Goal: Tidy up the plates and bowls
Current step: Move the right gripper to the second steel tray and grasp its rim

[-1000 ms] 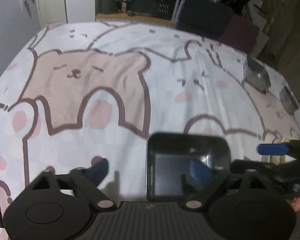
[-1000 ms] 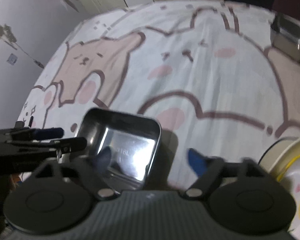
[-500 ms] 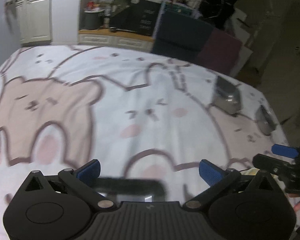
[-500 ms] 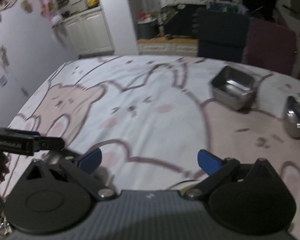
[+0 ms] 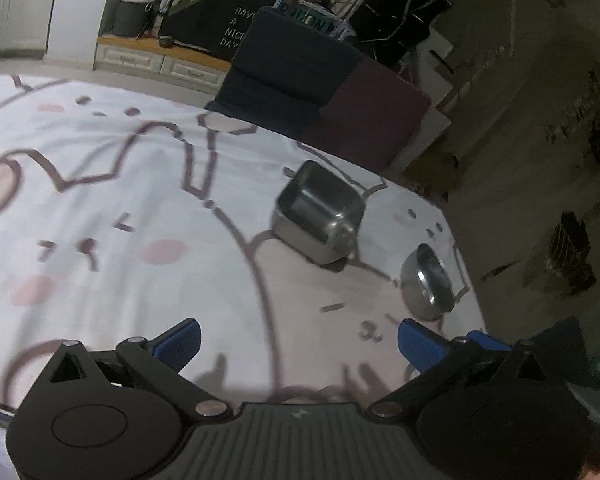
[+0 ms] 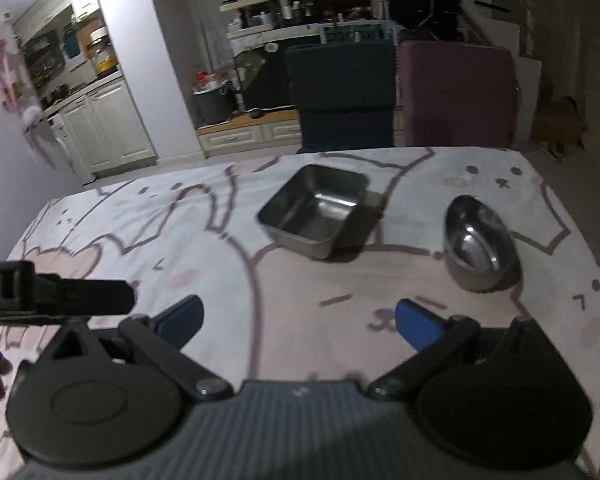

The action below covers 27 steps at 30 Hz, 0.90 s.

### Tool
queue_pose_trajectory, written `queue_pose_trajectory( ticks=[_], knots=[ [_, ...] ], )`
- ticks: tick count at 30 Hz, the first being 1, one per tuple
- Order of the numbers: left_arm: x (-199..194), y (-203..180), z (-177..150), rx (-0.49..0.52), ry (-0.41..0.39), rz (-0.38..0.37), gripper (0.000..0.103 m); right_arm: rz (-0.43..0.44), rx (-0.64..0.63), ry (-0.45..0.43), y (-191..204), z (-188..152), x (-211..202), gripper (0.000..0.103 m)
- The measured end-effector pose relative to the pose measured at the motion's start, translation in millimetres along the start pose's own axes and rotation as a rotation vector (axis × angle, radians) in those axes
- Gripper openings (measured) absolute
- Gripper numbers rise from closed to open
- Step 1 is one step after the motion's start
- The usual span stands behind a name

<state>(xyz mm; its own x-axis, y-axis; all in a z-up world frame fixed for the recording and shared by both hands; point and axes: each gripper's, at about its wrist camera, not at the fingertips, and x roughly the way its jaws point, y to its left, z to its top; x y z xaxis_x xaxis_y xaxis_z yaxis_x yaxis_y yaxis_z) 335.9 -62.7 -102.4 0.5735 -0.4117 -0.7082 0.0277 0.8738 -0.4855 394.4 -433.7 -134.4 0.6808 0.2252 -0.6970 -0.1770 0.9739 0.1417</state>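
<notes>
Both views had swung up and away from the flat metal tray that filled them a second earlier; it was no longer in frame, and we now faced the far end of the surface (image 6: 260, 280).

Left hand-held gripper (image 5: 298, 342): blue pads spread wide, nothing between them. Right hand-held gripper (image 6: 298, 320): likewise wide apart and empty.

Remaining items sat well ahead of both grippers on the bear-print cloth: a square steel container (image 6: 316, 210), upright, and a round steel bowl (image 6: 478, 242) to its right, near it but apart.

We judged both to be thin stainless steel: light, rigid, not fragile, but smooth and slippery. The best hold looked to be one wall pinched across the rim, one pad inside and one outside. The bowl's curved side seemed likelier to slip or tip.
</notes>
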Motion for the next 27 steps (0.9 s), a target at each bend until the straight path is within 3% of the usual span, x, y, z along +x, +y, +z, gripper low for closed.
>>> queue_pose_trajectory(
  ticks=[8, 11, 15, 18, 20, 22, 27],
  knots=[
    [47, -13, 25, -0.205, -0.086, 0.062, 0.103, -0.070, -0.032, -0.037, -57, 37, 23, 0.103],
    [70, -20, 38, -0.181, -0.082, 0.102, 0.103, -0.078, -0.057, -0.089, -76, 59, 29, 0.103],
    [102, -23, 47, -0.146, -0.052, 0.176, 0.103, -0.033, -0.102, -0.065, -91, 92, 50, 0.103],
    [121, -22, 51, -0.119, -0.031, 0.212, 0.103, -0.047, -0.151, -0.039, -92, 115, 72, 0.102],
    [129, -22, 53, -0.103, -0.031, 0.228, 0.103, -0.031, -0.188, -0.008, -91, 126, 91, 0.098],
    [136, -21, 55, -0.083, -0.032, 0.241, 0.103, -0.019, -0.213, 0.031, -88, 135, 112, 0.086],
    [146, -21, 60, -0.019, -0.022, 0.243, 0.103, -0.026, -0.288, 0.112, -74, 147, 157, 0.081]
  ],
)
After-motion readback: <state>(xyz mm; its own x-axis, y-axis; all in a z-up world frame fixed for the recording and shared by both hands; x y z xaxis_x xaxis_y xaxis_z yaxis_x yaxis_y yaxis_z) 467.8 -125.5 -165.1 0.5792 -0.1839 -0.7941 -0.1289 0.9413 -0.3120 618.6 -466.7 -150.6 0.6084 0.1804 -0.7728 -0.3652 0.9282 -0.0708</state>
